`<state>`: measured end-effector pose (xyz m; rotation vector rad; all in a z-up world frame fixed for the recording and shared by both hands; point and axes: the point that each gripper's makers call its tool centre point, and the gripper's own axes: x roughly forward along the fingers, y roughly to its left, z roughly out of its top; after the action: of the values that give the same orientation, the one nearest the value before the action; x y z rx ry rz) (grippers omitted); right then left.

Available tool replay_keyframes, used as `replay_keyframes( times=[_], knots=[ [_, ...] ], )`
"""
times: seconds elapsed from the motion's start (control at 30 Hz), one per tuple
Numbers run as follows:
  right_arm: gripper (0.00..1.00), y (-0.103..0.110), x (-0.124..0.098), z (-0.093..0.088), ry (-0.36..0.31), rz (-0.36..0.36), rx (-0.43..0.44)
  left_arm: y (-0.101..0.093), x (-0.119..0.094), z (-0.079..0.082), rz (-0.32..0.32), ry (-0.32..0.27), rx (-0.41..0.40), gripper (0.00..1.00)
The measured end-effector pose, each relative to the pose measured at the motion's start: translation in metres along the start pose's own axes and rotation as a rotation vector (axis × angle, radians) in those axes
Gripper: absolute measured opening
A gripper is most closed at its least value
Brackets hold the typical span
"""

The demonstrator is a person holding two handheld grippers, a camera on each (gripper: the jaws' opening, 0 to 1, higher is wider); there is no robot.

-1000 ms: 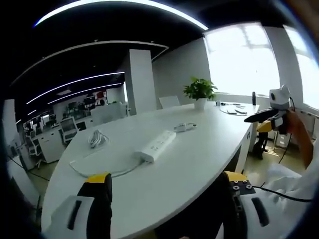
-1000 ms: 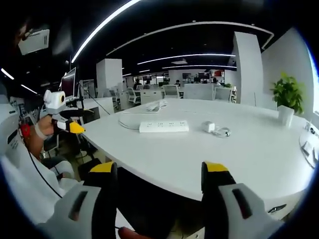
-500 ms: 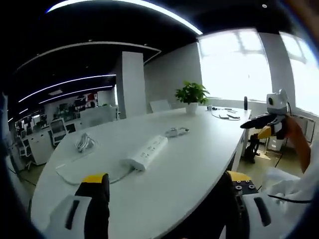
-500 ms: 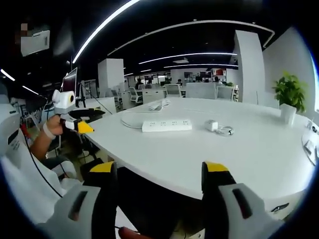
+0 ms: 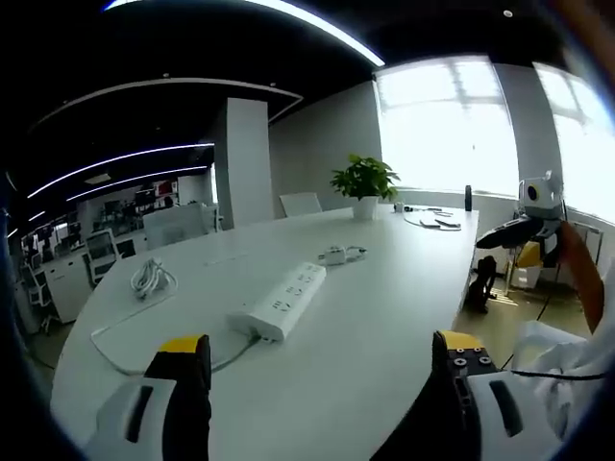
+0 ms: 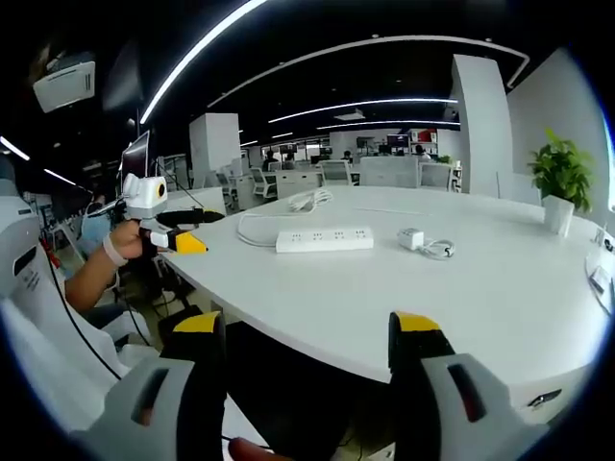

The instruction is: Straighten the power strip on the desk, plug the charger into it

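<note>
A white power strip [image 5: 280, 300] lies slantwise on the white desk [image 5: 384, 298], its cable [image 5: 135, 353] curving off toward a coiled bundle [image 5: 147, 279]. Beyond it sits a small white charger [image 5: 334, 255] with its thin cord. My left gripper [image 5: 317, 360] is open over the desk's near edge, well short of the strip. In the right gripper view the power strip [image 6: 324, 239] and charger [image 6: 411, 238] lie mid-desk; my right gripper [image 6: 307, 331] is open below the desk's edge. The left gripper [image 6: 178, 230] comes in from the left there; the right gripper [image 5: 519, 230] shows at the far right of the left gripper view.
A potted plant [image 5: 362, 182] and some flat items [image 5: 434, 220] stand at the desk's far end by the window. A white pillar [image 5: 241, 158] rises behind the desk. Office chairs and desks [image 6: 288, 180] fill the background. A person's sleeve [image 6: 48, 346] is at lower left.
The left gripper has advanced over the desk toward the power strip, which looks larger in its view. In the right gripper view the left gripper has moved rightward to the desk's edge.
</note>
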<state>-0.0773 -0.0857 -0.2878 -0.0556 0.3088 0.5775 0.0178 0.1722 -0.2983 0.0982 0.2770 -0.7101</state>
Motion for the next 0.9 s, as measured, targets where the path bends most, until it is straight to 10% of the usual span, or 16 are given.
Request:
replay_keyframes(
  times=[0.37, 0.9],
  knots=[
    [0.68, -0.004, -0.002, 0.000, -0.002, -0.005, 0.005, 0.015, 0.024, 0.017, -0.017, -0.053, 0.050, 0.96],
    [0.67, -0.006, -0.001, -0.002, 0.003, -0.004, 0.003, 0.039, 0.071, 0.000, -0.041, -0.013, 0.043, 0.96]
  ],
)
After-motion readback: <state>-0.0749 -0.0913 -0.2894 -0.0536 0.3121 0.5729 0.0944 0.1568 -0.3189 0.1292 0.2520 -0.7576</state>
